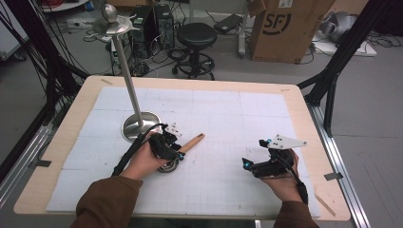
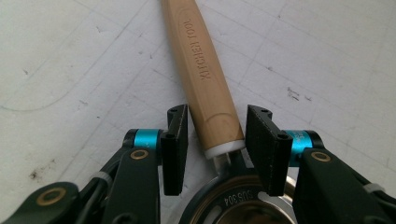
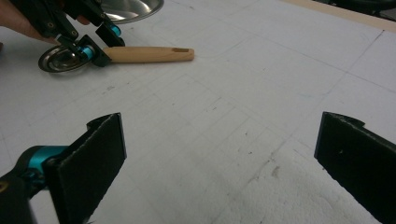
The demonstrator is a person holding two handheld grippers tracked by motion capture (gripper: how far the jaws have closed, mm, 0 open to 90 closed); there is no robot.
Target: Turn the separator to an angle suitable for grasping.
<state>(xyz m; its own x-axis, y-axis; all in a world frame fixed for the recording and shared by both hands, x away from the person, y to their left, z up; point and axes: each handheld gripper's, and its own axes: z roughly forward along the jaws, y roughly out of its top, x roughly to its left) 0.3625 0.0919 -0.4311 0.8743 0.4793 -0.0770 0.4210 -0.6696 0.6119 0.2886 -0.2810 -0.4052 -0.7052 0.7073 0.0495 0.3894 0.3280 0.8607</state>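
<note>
A kitchen utensil with a light wooden handle [image 1: 193, 142] [image 2: 205, 79] [image 3: 149, 54] and a round metal bowl [image 1: 169, 166] [image 2: 233, 207] [image 3: 58, 58] lies flat on the white mat. My left gripper [image 1: 179, 151] [image 2: 217, 135] [image 3: 100, 44] straddles the handle where it meets the metal. A thin gap shows on each side between pad and wood, so the jaws stand open around it. At the right of the mat my right gripper [image 1: 253, 152] [image 3: 219, 158] is held low with its jaws wide open and only bare mat between them.
A tall metal stand [image 1: 124, 66] rises from a round base [image 1: 140, 126] [image 3: 130, 7] just behind my left hand. The white gridded mat [image 1: 228, 114] covers the wooden table [image 1: 304, 137]. A stool [image 1: 196, 35] and a cardboard box [image 1: 285, 28] stand on the floor beyond.
</note>
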